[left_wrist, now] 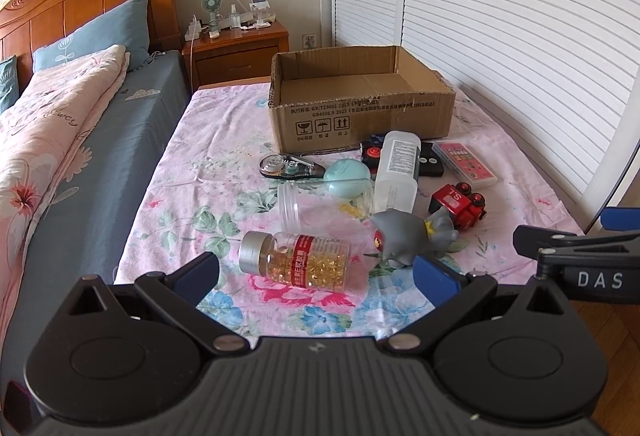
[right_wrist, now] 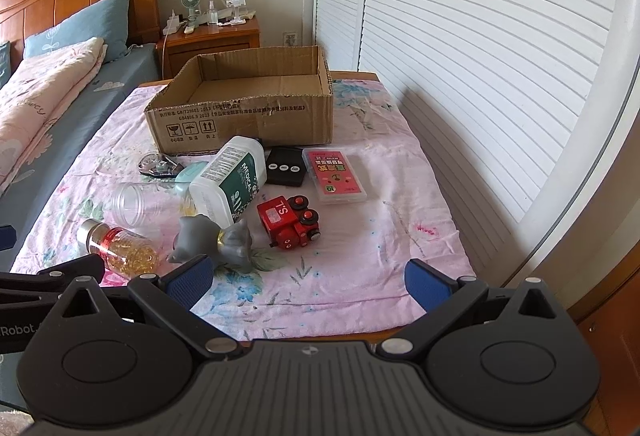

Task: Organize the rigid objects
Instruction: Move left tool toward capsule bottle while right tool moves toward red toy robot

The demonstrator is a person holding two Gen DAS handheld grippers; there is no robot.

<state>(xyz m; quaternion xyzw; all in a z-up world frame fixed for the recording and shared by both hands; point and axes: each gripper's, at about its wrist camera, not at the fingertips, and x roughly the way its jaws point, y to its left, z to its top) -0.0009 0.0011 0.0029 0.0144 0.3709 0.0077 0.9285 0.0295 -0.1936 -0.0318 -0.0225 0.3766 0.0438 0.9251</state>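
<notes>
A floral sheet [left_wrist: 224,171] covers the low bed where everything lies, and an open cardboard box [left_wrist: 360,107] stands at its far end, nothing visible inside it. Only the right wrist view shows the green "MEDICAL" label on the white bottle [right_wrist: 232,183], the three buttons of the black remote [right_wrist: 285,167] and the full face of the pink card case [right_wrist: 339,175]. Only the left wrist view shows the correction tape dispenser [left_wrist: 286,165] clearly, the mint round case [left_wrist: 346,175] and the red-buttoned black gadget [left_wrist: 370,153] behind the bottle. Both views show the clear empty jar [left_wrist: 296,207] on its side, the capsule bottle [left_wrist: 300,260] on its side, the grey figurine [left_wrist: 408,236] and the red toy train [left_wrist: 458,205].

The left gripper [left_wrist: 316,274] is spread wide and holds nothing; the capsule bottle lies just ahead between its blue pads, apart from both. The right gripper [right_wrist: 308,276] is likewise spread and empty, the figurine just beyond its left pad [right_wrist: 190,282], the train farther ahead.
</notes>
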